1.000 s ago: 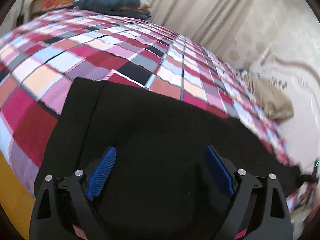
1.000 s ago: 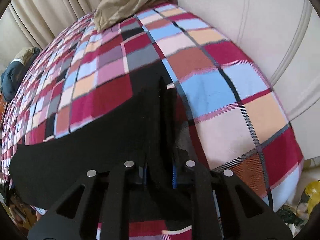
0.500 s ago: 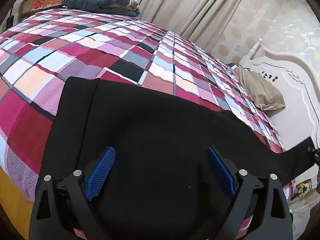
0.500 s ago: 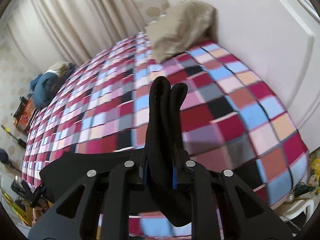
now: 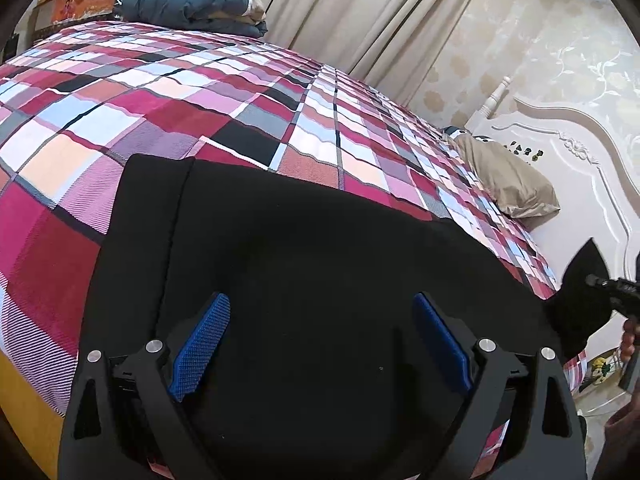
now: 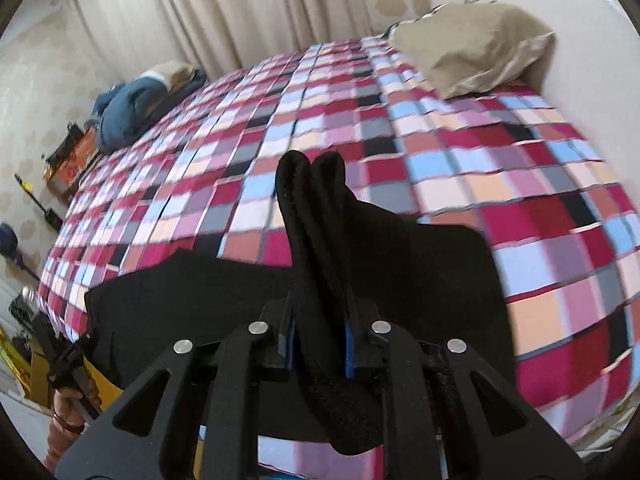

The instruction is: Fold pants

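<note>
Right gripper (image 6: 319, 344) has lifted since a second ago, pulling the black pants (image 5: 320, 264) leg ends up off the checked bedspread (image 5: 168, 96); jaws pinch the bunched fabric, blue pads mostly buried. Left gripper (image 5: 320, 340) barely moved, jaws spread wide over the pants' other end; contact unclear. Pants lie across the bed's near edge, lower part cut off. Tan pillow (image 6: 472, 52) blurred.

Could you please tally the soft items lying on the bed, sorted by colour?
Black: 1, the pants
Beige: 1, the pillow
Dark blue: 1, the folded quilt
Total: 3
</note>
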